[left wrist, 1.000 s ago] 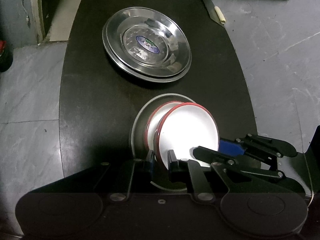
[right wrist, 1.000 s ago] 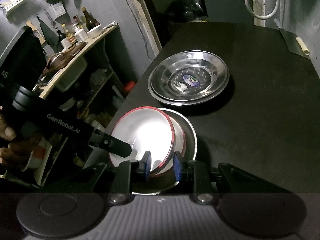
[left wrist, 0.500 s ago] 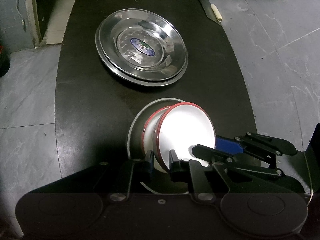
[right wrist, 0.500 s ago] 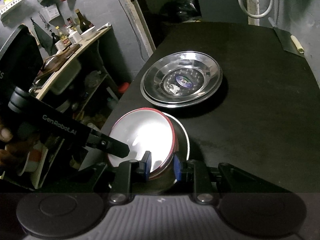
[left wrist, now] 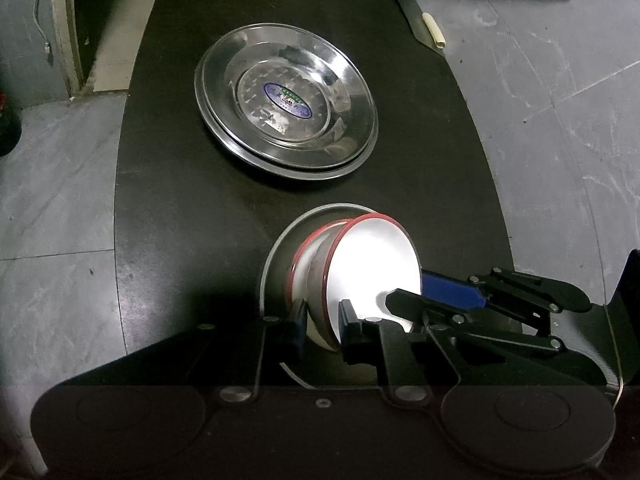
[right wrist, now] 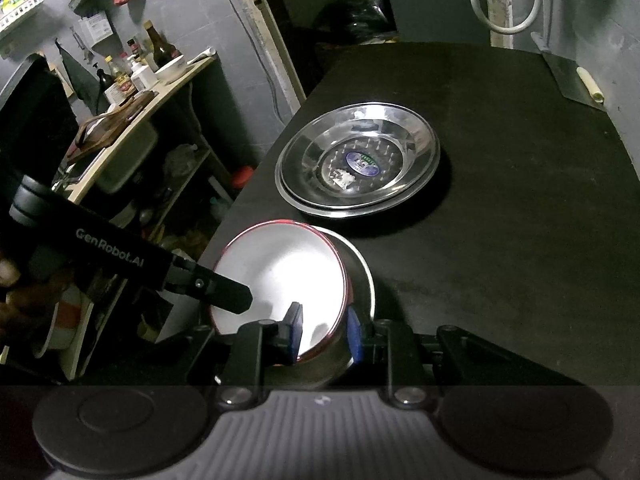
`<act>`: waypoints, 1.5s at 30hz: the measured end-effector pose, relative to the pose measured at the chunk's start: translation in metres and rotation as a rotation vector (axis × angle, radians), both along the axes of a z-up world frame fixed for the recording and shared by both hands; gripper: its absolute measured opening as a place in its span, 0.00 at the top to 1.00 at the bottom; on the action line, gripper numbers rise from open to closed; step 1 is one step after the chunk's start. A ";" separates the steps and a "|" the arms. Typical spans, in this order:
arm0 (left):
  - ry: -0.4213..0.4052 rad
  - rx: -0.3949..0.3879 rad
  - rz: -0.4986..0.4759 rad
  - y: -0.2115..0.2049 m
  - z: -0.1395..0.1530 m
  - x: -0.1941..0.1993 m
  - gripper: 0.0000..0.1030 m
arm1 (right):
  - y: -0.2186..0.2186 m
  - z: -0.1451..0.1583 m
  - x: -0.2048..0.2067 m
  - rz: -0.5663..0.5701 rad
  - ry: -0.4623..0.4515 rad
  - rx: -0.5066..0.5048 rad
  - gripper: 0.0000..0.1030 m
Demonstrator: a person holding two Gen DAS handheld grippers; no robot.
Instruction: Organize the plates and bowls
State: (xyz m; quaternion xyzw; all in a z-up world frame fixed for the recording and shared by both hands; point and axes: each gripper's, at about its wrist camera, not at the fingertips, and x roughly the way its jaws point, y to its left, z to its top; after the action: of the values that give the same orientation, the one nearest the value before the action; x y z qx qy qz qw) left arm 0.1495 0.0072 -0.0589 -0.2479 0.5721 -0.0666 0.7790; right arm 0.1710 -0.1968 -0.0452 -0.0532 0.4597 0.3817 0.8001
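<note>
One matte black table (left wrist: pixel 180 208). Two stacked round steel plates (left wrist: pixel 286 98), glossy. One steel bowl (left wrist: pixel 280 256) nests perhaps two red-rimmed white enamel bowls (left wrist: pixel 376 256); the left gripper (left wrist: pixel 322 326) and right gripper (right wrist: pixel 324 330) pinch the tilted upper one's rim.

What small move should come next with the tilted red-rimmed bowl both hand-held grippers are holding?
Probably lower it level into the red-rimmed bowl beneath. The left hand-held gripper and right hand-held gripper pinch opposite rims of the top bowl, which stands tilted over the steel bowl, not nested.
</note>
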 end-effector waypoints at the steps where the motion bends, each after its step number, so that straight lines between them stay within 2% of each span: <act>1: -0.001 0.002 0.000 0.001 0.001 0.000 0.83 | 0.000 0.000 0.000 0.000 -0.002 0.001 0.73; 3: 0.001 0.025 0.005 0.002 0.002 0.000 0.79 | 0.000 0.001 0.000 -0.001 -0.007 0.003 0.72; 9: -0.007 0.026 0.027 0.009 0.005 0.000 0.79 | -0.001 0.001 0.002 -0.013 -0.010 0.013 0.72; 12: -0.017 0.024 0.030 0.012 0.006 0.000 0.78 | -0.002 0.003 0.002 -0.017 -0.017 0.019 0.69; 15: -0.045 0.025 0.037 0.015 0.012 -0.001 0.70 | -0.003 0.005 0.002 -0.023 -0.028 0.027 0.67; 18: -0.088 0.043 0.045 0.020 0.020 0.000 0.60 | -0.007 0.010 0.005 -0.042 -0.043 0.044 0.53; 20: -0.111 0.079 0.044 0.023 0.024 0.000 0.44 | -0.011 0.013 0.007 -0.063 -0.048 0.057 0.41; 21: -0.122 0.104 0.041 0.023 0.027 0.000 0.40 | -0.013 0.014 0.009 -0.077 -0.051 0.063 0.37; 23: -0.142 0.154 0.040 0.024 0.031 0.001 0.23 | -0.016 0.016 0.011 -0.102 -0.058 0.068 0.24; 27: -0.154 0.199 0.051 0.027 0.035 0.004 0.02 | -0.023 0.019 0.018 -0.155 -0.076 0.073 0.03; 28: -0.151 0.205 0.055 0.027 0.035 0.005 0.01 | -0.024 0.019 0.020 -0.169 -0.080 0.075 0.00; 37: -0.148 0.274 0.058 0.028 0.030 0.011 0.01 | -0.037 0.010 0.031 -0.294 -0.061 0.041 0.00; 45: -0.142 0.295 0.049 0.028 0.026 0.012 0.01 | -0.038 -0.001 0.031 -0.322 -0.025 -0.027 0.00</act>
State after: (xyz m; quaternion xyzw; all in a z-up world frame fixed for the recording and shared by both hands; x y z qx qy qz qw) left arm 0.1617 0.0353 -0.0325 -0.1394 0.5132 0.0196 0.8466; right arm 0.2018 -0.2352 -0.0467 0.0056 0.4574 0.2416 0.8558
